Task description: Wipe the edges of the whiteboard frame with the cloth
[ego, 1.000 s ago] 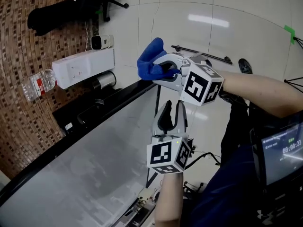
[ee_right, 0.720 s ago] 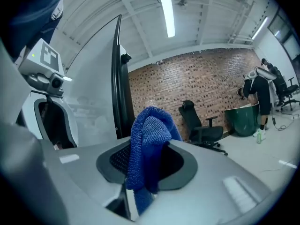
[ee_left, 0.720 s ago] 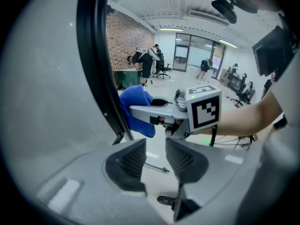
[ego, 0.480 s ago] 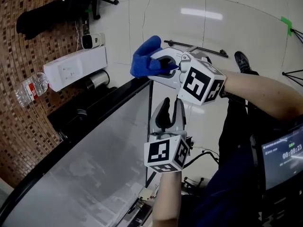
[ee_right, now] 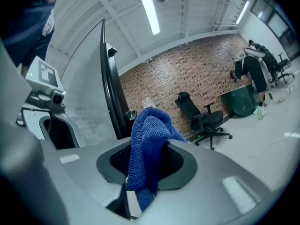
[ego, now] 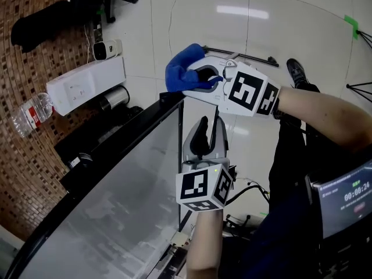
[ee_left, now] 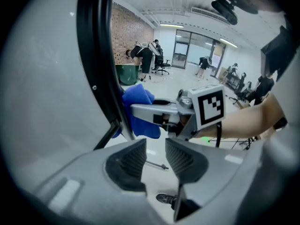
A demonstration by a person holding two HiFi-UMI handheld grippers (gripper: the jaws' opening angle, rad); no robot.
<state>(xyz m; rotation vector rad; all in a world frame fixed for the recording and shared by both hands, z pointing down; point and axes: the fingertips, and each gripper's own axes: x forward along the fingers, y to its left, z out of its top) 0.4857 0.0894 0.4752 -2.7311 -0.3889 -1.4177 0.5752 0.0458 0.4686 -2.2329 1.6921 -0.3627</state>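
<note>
A: Room: pale tiled floor [ego: 302,39], with a brick wall [ego: 35,173] off to the left. The whiteboard [ego: 116,208] fills the near ground, with a black frame [ego: 119,139] round it.

B: Cloth?

A: Blue cloth [ego: 181,68], bunched and pinched in the right claw [ego: 202,78]. The pads press onto it. One fold stands out past the tips and a tail hangs below.

B: Where against the frame?

A: At the frame's corner, on the outer side. Cannot tell whether it touches.

B: Left claw?

A: Left claw [ego: 208,127] sits just under the right one, alongside the frame's side edge. Its jaws are slightly spread with nothing between them.

B: Anything else?

A: A water bottle [ego: 28,114] and a white box [ego: 86,85] beyond the board, toward the brick wall.
</note>
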